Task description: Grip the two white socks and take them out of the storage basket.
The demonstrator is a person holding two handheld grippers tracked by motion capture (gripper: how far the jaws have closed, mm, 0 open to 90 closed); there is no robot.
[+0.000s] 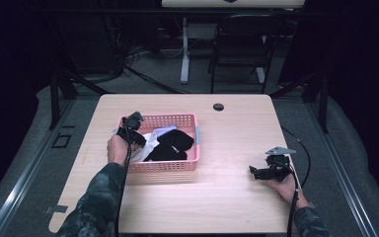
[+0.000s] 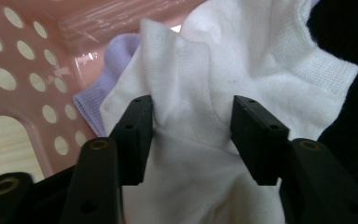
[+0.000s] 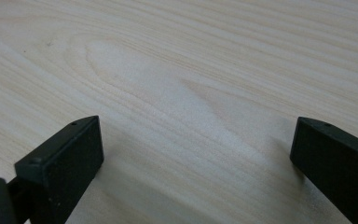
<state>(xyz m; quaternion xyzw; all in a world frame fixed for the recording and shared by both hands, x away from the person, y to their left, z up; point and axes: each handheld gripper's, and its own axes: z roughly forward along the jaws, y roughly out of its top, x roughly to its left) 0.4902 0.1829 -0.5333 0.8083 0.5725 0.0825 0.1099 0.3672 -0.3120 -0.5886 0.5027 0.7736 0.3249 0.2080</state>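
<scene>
You've got a light wood desk point(image 1: 227, 143) w/ a dark round cable hole point(image 1: 218, 106) near its far edge, centre-right. Beyond the desk: grey floor point(image 1: 153, 79), a white leg point(image 1: 184, 49) of another desk, a black folding chair point(image 1: 239, 47) just right of that leg, & loose cables point(image 1: 128, 54) on the floor at far left. Dark frame struts point(image 1: 59, 89) stand at both far corners. Metal rails point(image 1: 24, 173) run along the floor on left & right sides.

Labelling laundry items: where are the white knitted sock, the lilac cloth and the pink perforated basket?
White knitted sock point(image 2: 200, 84), left gripper view, creased middle.
Lilac cloth point(image 2: 116, 53), left gripper view, upper fold.
Pink perforated plastic basket point(image 1: 165, 166), high view, near wall.
</scene>
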